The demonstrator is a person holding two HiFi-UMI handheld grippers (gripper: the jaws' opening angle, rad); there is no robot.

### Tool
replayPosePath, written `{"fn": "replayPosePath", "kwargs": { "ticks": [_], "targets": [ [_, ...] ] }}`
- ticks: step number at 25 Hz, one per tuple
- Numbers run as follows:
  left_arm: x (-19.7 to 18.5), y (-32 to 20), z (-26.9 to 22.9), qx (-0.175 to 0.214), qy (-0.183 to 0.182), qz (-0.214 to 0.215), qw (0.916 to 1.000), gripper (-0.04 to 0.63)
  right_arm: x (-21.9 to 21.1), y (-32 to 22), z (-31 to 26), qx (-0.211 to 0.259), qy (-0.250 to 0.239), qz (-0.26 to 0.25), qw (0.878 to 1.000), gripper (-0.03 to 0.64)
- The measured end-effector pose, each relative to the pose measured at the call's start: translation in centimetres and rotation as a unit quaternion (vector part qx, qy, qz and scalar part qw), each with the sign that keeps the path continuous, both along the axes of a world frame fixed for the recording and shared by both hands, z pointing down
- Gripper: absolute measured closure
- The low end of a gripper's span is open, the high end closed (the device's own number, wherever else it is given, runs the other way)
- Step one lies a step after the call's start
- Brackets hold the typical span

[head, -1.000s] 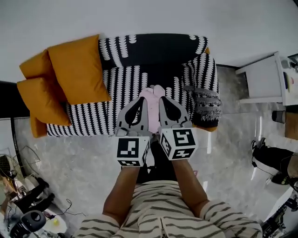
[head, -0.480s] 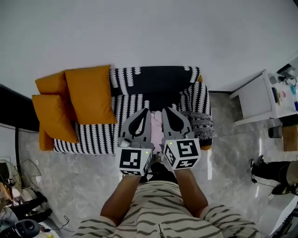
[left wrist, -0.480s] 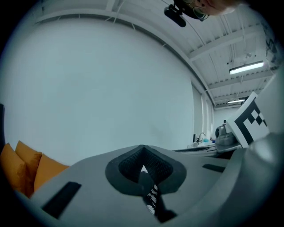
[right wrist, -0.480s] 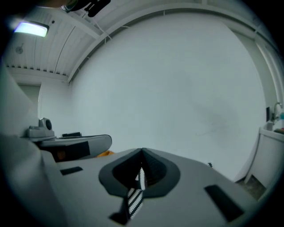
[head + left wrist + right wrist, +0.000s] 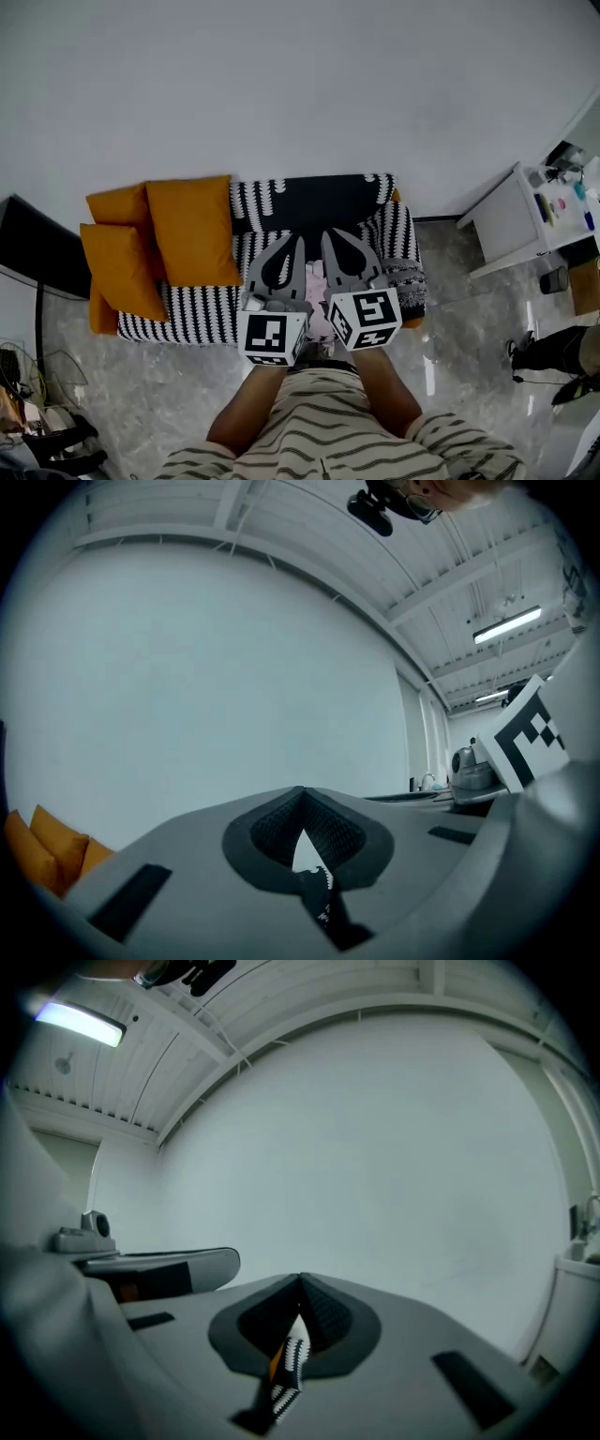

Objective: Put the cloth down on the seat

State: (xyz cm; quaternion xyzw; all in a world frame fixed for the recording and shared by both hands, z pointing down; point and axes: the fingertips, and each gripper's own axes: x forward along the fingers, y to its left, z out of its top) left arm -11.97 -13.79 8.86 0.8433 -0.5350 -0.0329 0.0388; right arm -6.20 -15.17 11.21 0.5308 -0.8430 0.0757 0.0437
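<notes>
Pink cloth (image 5: 317, 281) on patterned sofa (image 5: 202, 302), left hand-held gripper (image 5: 297, 242), right hand-held gripper (image 5: 328, 236), jaws together, empty

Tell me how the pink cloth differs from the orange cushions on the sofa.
The pink cloth is pale; the orange cushions are bright. The cloth is one small patch at mid-seat; the cushions are several, large and plump, piled at the left end. Both rest on the black-and-white sofa.
</notes>
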Motion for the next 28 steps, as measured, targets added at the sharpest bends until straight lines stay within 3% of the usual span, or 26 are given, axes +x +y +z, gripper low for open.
{"fn": "replayPosePath", "kwargs": {
  "ticks": [9, 28],
  "targets": [
    [0.0, 0.1, -3.3, 0.037, -0.004, -0.001, 0.9993, 0.592, 0.3, -0.1, -4.0, 0.043, -0.001, 0.004, 0.999, 0.603],
    [-0.1, -1.3, -4.2, 0.049, -0.006, -0.005, 0.9988, 0.592, -0.1, -0.5, -5.4, 0.062, 0.006, -0.011, 0.998, 0.603]
  ]
}}
